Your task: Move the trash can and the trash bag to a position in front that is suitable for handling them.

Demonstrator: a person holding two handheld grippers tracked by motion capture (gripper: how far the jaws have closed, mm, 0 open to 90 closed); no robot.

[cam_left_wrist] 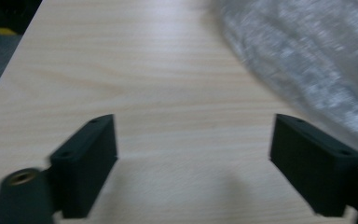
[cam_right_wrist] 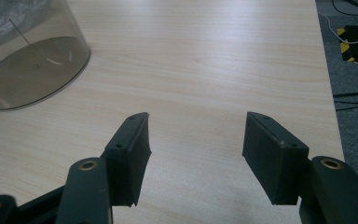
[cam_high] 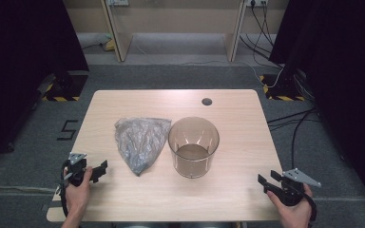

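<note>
A crumpled grey translucent plastic bag (cam_high: 139, 140) lies flat near the middle of the wooden table (cam_high: 233, 111). Right beside it stands a smoky transparent round bin (cam_high: 193, 146), upright and with nothing inside. My left gripper (cam_high: 100, 169) rests at the table's front left corner, a short way left of the bag's tip, its jaws open over bare wood. In the left gripper view the bag (cam_left_wrist: 307, 60) spreads across the upper right. My right gripper (cam_high: 264, 182) sits open at the front right. The right gripper view has the bin (cam_right_wrist: 30, 60) at upper left and my right gripper (cam_right_wrist: 196, 154) holding nothing.
A round cable hole (cam_high: 206, 101) sits near the table's far edge. Black curtains flank both sides, with cables (cam_high: 290, 118) on the grey floor at the right. Wooden furniture legs (cam_high: 116, 33) stand beyond the table.
</note>
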